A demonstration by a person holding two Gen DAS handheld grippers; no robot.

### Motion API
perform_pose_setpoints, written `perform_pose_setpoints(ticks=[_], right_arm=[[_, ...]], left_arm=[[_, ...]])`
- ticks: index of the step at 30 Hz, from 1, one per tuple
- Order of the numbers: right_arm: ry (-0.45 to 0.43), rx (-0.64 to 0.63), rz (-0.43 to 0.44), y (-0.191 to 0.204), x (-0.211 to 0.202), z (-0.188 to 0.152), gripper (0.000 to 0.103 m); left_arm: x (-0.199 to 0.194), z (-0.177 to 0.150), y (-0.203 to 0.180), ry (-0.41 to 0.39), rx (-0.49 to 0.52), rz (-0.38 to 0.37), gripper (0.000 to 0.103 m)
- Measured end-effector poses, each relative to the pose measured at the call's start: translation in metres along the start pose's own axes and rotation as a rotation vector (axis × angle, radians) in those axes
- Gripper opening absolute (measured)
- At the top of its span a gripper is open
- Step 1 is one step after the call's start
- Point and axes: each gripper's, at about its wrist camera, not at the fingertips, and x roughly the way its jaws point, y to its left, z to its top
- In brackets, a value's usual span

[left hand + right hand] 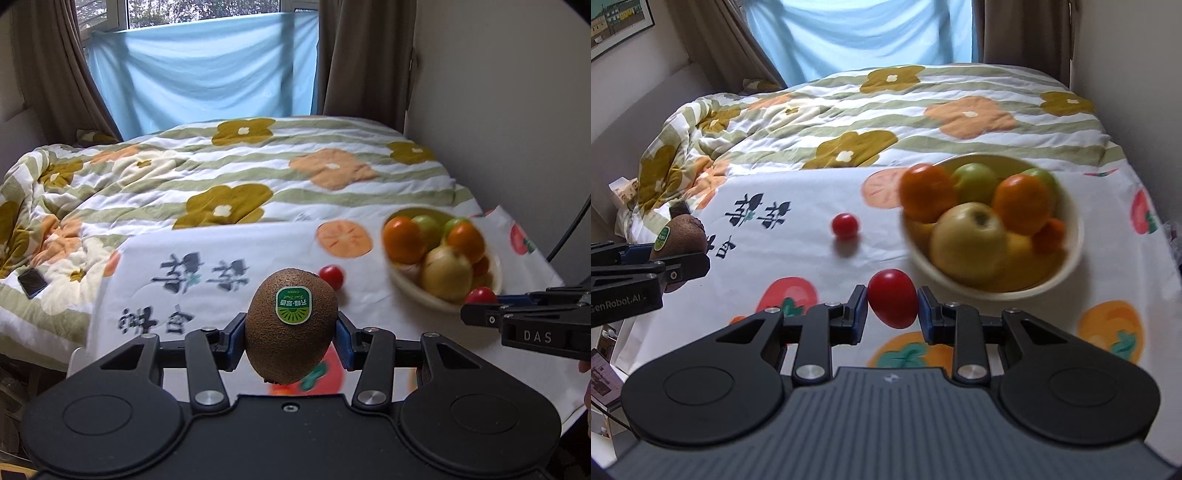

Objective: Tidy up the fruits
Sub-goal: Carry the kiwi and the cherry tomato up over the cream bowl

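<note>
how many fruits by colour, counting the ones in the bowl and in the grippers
Red: 2, a cherry tomato loose on the cloth and one in the right gripper
Orange: 3, all in the bowl
Green: 2, in the bowl
Yellow-green apple: 1, in the bowl
Brown: 1, the kiwi in the left gripper
Total visible: 9; the bowl may hide more.

right gripper [480,314]: "DAS" | left gripper [683,266]: "GenRobot.AI" | kiwi [291,325] sticker [293,306]: "GREEN"
</note>
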Motion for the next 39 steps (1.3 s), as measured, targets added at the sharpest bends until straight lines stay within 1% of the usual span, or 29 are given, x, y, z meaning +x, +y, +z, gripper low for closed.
perform_pose_setpoints(ticks=[8,16,20,28,36,39], right_arm=[[-0.026,-0.016,0.001,-0.064,-0.023,0.026,0.044],[-0.07,-0.066,0.005,-0.118,-0.025,0.063,0.044],[-0.077,-0.057,0.006,-0.135,-0.015,0.078,0.044],[-0.086,-0.006,-0.019,-0.161,0.013,0.103,0.044],[-0.063,0.063,-0.05,-0.179,0.045,0.114,0.044],[-0.05,0.09,-0.064,-0.185,0.054,0.114,0.044]], left_arm=[[0.0,0.033,-0.065,-0.048,0.002,0.001,0.052],[0.028,0.069,-0.12,-0.066,0.011,-0.016,0.052],[0.051,0.088,-0.138,-0.054,0.029,-0.041,0.052],[0.111,0.12,-0.161,-0.016,0.119,-0.095,0.052],[0.176,0.136,-0.173,0.063,0.18,-0.15,0.052],[0.195,0.14,-0.178,0.085,0.201,-0.161,0.052]])
